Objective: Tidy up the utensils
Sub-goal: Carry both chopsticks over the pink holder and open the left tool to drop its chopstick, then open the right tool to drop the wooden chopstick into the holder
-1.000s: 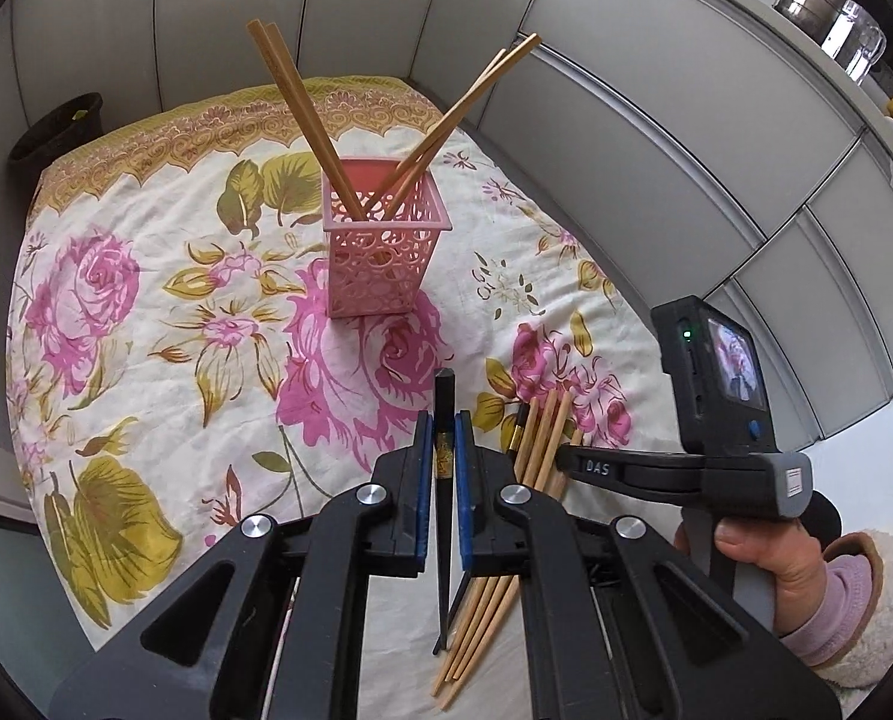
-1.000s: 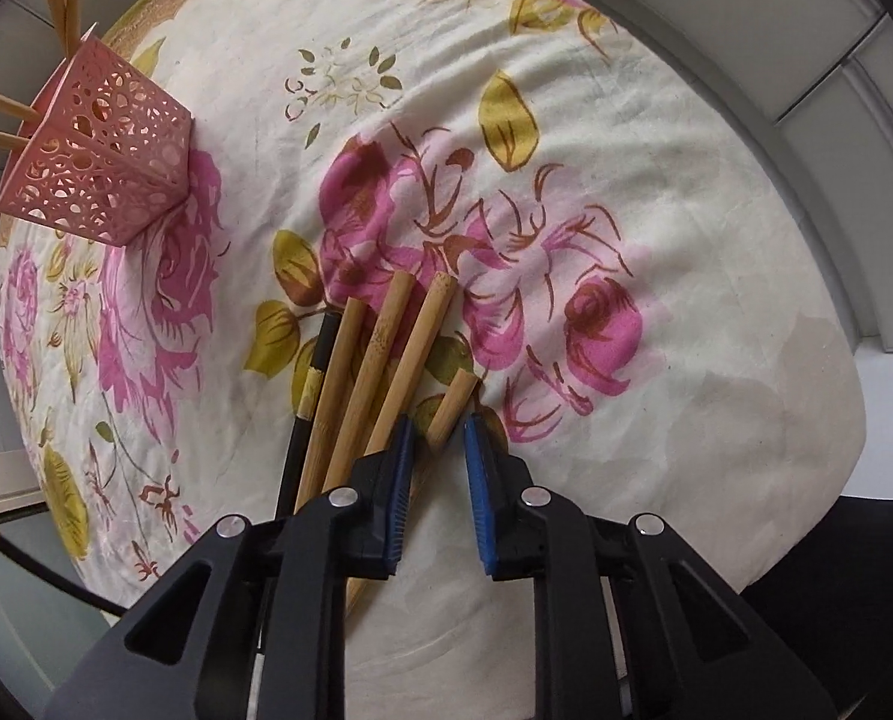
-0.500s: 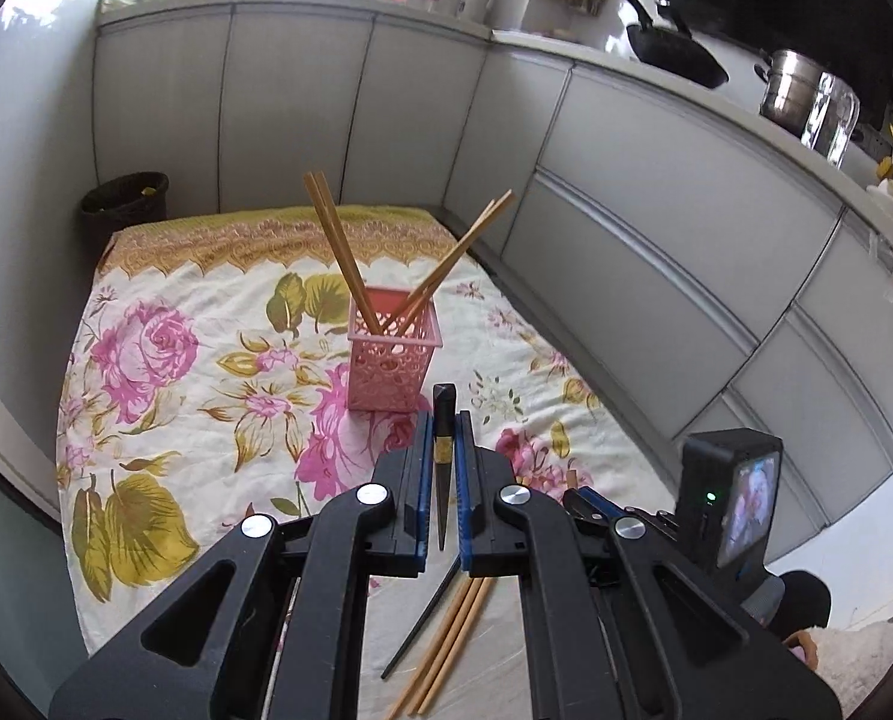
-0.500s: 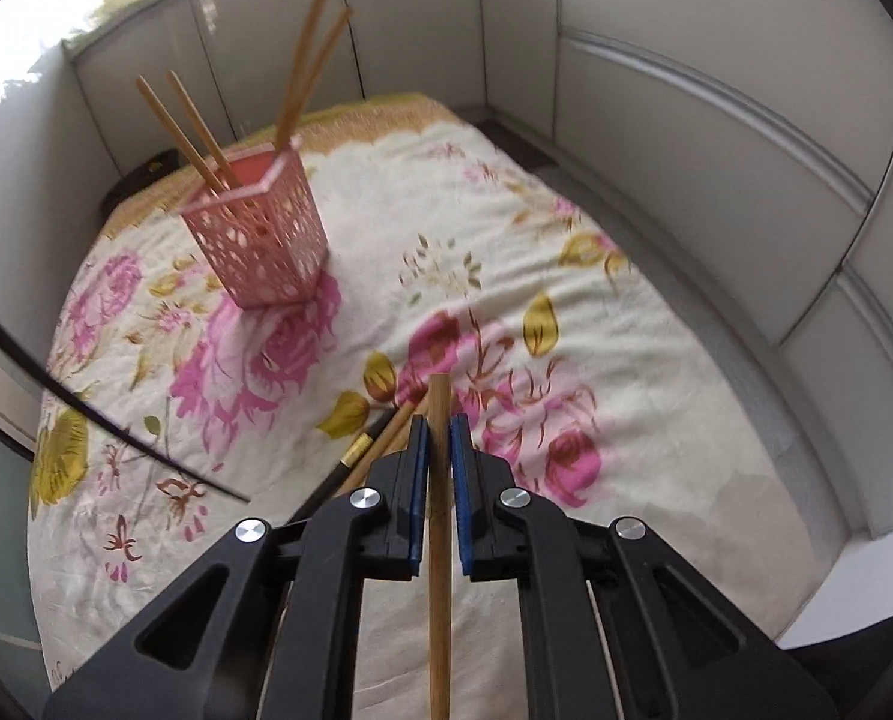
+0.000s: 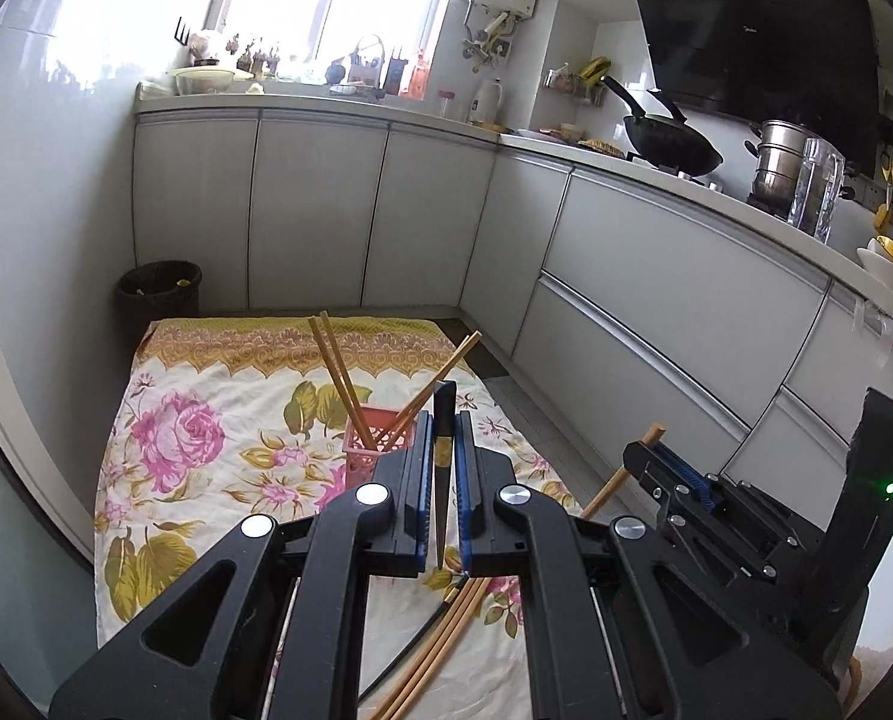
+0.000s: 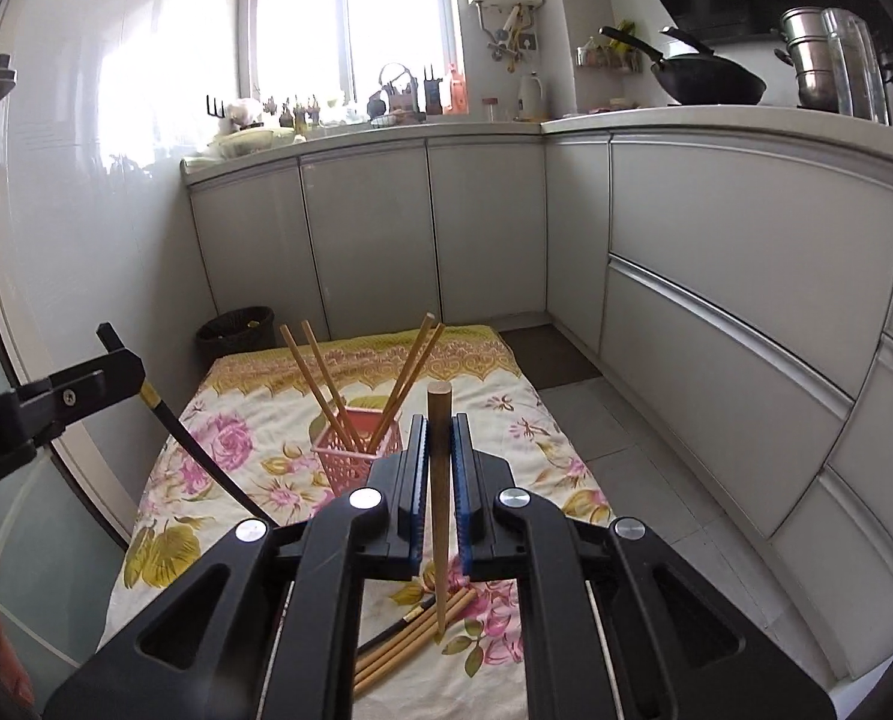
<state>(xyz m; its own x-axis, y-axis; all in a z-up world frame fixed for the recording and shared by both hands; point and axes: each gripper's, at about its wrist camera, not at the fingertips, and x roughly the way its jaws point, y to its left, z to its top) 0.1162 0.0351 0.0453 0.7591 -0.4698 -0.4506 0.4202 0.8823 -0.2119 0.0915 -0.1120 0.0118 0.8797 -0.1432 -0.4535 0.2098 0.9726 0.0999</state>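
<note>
My left gripper (image 5: 442, 438) is shut on a black chopstick (image 5: 443, 468) and holds it upright, above the floral cloth (image 5: 206, 438). My right gripper (image 6: 438, 438) is shut on a wooden chopstick (image 6: 439, 510), also raised. A pink lattice holder (image 6: 356, 453) with several wooden chopsticks stands on the cloth ahead of both grippers; it also shows in the left wrist view (image 5: 374, 453). Loose wooden chopsticks (image 6: 410, 639) and a black one lie on the cloth below the grippers. The right gripper shows in the left wrist view (image 5: 656, 456), the left one in the right wrist view (image 6: 116, 366).
Grey kitchen cabinets (image 6: 716, 276) line the back and right. A dark waste bin (image 5: 158, 294) stands at the cloth's far left corner. A wok (image 5: 668, 150) and pots sit on the counter. Tiled floor (image 6: 626, 456) lies right of the cloth.
Both grippers lifted up from the cloth, each carrying a chopstick, and tilted to look level across the kitchen. The right gripper closed on a wooden chopstick from the loose pile.
</note>
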